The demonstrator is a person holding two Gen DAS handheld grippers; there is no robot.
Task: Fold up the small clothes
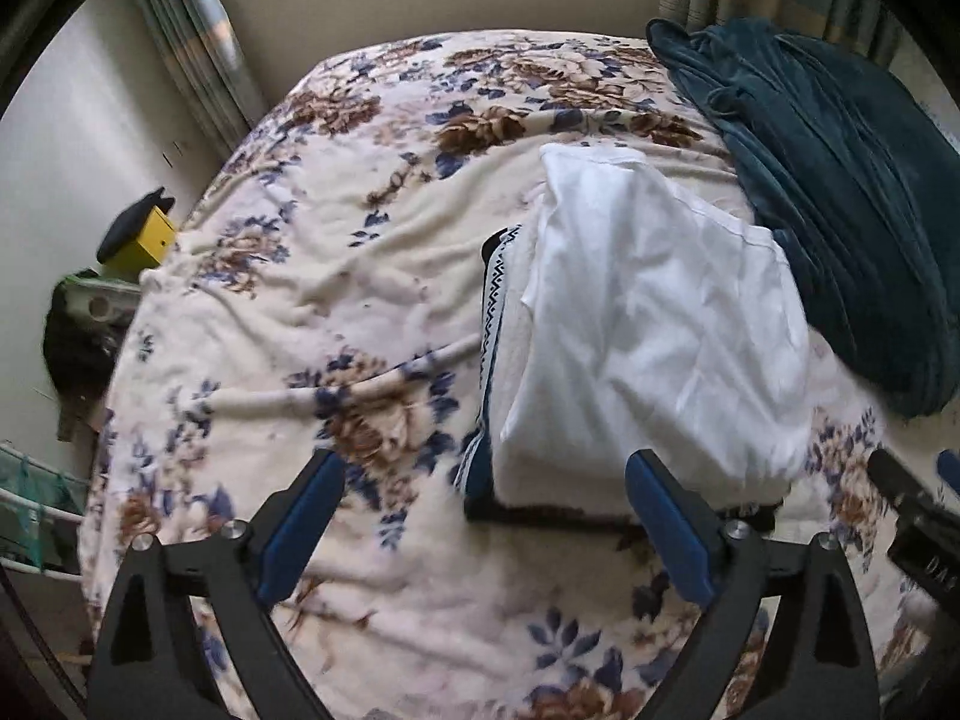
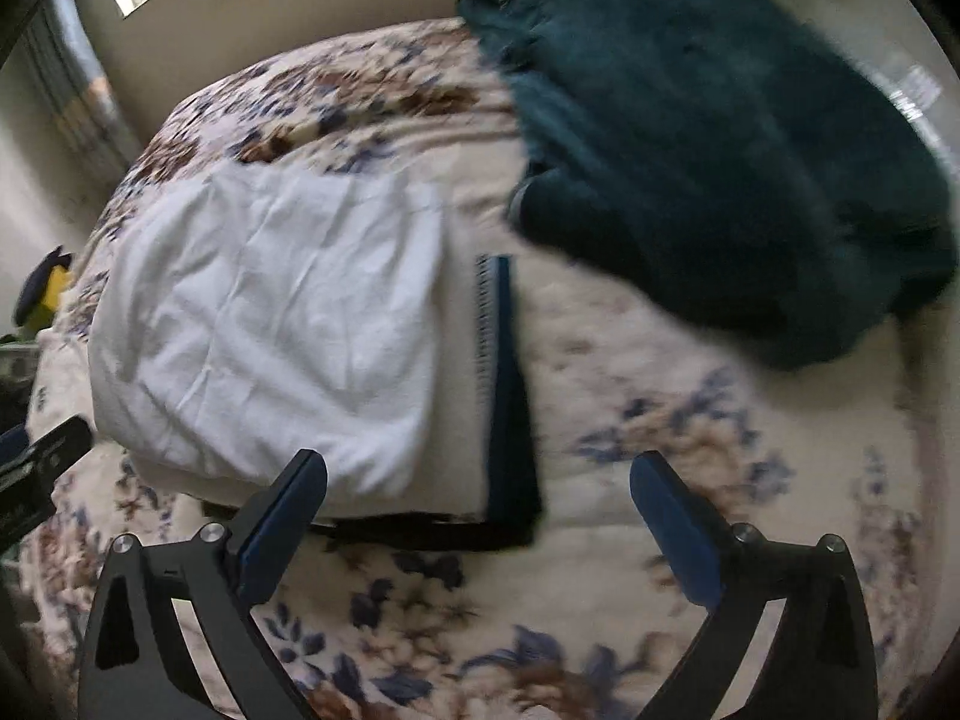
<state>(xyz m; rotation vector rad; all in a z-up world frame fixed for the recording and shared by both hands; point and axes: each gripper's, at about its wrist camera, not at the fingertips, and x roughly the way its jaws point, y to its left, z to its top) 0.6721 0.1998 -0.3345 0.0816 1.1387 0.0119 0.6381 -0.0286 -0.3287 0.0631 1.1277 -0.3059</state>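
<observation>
The left gripper is spread wide open and holds nothing. Its blue pads hang over the flowery blanket, just in front of the clothes. The right gripper is wide open too, with nothing in it. It sits beside the left one, near the front edge of the clothes.

Just past the grippers lies a white cloth, folded over. It rests on top of a cream piece with a dark blue zigzag trim. The trim sticks out along one side and along the front.

Farther back, a dark teal blanket is bunched up on the bed. It lies near the white cloth. Off the bed's left side is a yellow box. Curtains hang at the back wall.
</observation>
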